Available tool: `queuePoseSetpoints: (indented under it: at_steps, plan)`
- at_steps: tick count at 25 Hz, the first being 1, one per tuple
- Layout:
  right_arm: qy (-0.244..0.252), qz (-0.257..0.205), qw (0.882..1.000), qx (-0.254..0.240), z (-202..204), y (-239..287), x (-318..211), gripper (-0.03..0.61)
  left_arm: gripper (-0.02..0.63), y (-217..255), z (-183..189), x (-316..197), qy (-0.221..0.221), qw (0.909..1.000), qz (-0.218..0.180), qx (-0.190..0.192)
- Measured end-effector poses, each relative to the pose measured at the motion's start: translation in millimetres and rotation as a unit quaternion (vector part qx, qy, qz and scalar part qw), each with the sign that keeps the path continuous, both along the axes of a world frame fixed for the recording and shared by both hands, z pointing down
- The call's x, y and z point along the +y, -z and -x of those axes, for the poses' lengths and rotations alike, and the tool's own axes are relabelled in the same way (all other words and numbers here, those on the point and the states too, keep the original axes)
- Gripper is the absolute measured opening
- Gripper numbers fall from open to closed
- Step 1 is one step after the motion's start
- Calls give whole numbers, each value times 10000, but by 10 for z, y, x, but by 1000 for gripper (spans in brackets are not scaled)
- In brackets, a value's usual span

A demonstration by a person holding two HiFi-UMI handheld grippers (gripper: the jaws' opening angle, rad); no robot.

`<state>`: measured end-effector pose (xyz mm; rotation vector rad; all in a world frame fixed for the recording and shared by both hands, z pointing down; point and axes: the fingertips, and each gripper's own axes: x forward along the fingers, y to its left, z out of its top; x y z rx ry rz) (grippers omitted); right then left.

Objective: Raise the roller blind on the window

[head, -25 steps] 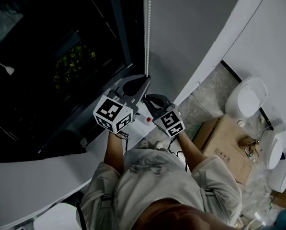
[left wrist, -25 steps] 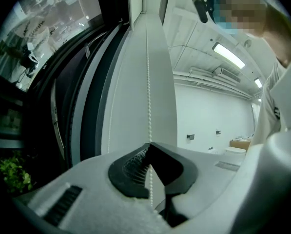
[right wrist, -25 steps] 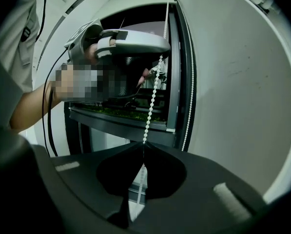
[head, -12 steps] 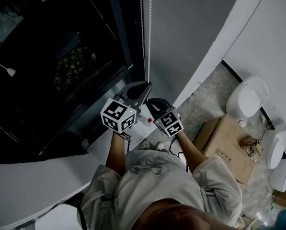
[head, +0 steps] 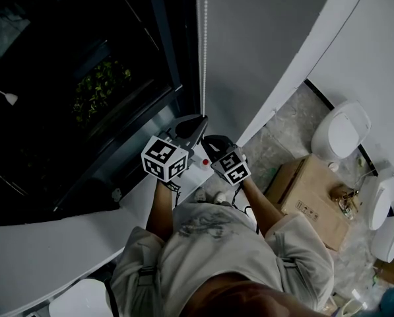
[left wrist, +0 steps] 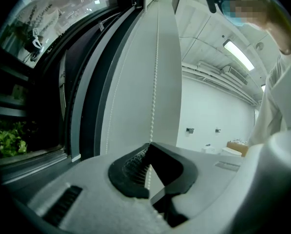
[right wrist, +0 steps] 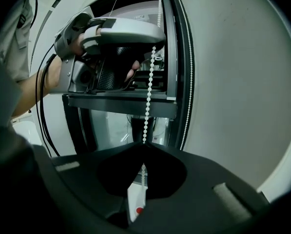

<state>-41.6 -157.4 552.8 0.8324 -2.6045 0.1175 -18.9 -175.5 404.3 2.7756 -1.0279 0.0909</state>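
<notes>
A white bead chain (head: 204,51) hangs straight down beside the dark window (head: 84,78), along the grey wall. My left gripper (head: 197,123) is shut on this chain, which runs up from its tips (left wrist: 155,82). Just below it my right gripper (head: 212,139) is shut on the same chain (right wrist: 148,91). In the right gripper view the left gripper (right wrist: 121,33) sits directly above, with a second strand of the chain (right wrist: 188,106) beside the frame. I cannot make out the blind's fabric.
A grey windowsill (head: 65,243) runs below the window, with green plants (head: 101,88) beyond the glass. A cardboard box (head: 312,200) and white sanitary fixtures (head: 342,134) stand on the floor to the right. A small white piece with a red dot (head: 204,162) lies under the grippers.
The left gripper has shifted slightly right and down, closer to the right gripper. Both stay shut on the chain.
</notes>
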Motion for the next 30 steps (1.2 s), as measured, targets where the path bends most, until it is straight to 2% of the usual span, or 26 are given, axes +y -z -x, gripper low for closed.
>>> queuePoseSetpoints:
  at_steps: [12, 30]
  plan:
    - [-18, 27, 10000, 1, -22, -47, 6, 11, 11, -49, -9, 19, 80, 10000, -37, 14]
    - [-142, -228, 9996, -18, -63, 74, -16, 15, 14, 10, 37, -15, 307, 9990, -309, -49]
